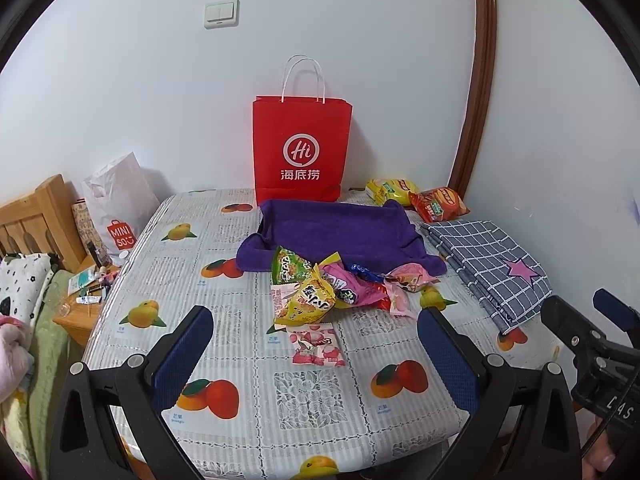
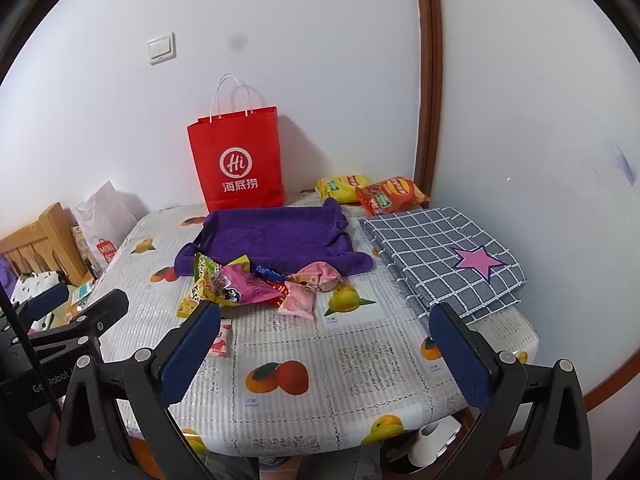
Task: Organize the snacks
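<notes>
On the fruit-patterned surface (image 1: 248,360) the snack packets (image 1: 320,292) lie heaped beside the purple towel (image 1: 340,232), unsorted, while each hand-held gripper, left (image 1: 316,356) and right (image 2: 326,354), gapes empty

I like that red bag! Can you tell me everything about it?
The red paper bag stands upright at the table's far edge, against the white wall. It has two white twisted handles, a white circle logo reading "Hi" and white Chinese characters beneath. Its mouth is open at the top. The purple towel lies just in front.

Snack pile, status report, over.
Left gripper open, right gripper open, both empty. Snack pile loose on table beside purple towel. Nothing blocking.
</notes>
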Tool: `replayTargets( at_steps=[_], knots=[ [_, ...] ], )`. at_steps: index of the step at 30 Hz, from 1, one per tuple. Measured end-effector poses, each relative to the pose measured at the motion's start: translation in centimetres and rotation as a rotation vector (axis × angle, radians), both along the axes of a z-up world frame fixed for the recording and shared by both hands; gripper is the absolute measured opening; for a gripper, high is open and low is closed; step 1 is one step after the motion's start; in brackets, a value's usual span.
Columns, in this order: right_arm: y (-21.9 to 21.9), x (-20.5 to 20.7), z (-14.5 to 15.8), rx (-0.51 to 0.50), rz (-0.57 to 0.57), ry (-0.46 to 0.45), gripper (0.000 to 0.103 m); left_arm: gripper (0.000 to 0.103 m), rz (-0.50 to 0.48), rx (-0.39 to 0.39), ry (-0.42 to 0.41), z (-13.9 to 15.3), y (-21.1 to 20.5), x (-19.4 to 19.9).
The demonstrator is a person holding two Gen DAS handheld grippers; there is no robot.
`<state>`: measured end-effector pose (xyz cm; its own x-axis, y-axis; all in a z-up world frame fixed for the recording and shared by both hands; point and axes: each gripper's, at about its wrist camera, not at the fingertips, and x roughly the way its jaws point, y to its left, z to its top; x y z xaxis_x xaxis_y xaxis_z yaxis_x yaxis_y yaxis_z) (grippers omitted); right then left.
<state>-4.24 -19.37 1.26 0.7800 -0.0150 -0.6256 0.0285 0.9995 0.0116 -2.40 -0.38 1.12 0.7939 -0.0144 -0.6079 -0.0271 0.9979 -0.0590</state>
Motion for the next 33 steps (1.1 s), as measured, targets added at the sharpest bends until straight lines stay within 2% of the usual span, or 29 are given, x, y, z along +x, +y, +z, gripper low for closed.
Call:
replayTargets(
  at_steps=[33],
  knots=[
    [-0.33, -0.62, -0.24, 0.025, -0.005, -0.008, 0.103, 0.103, -0.012, 0.004, -0.009, 0.47, -0.54, -0.59]
  ],
)
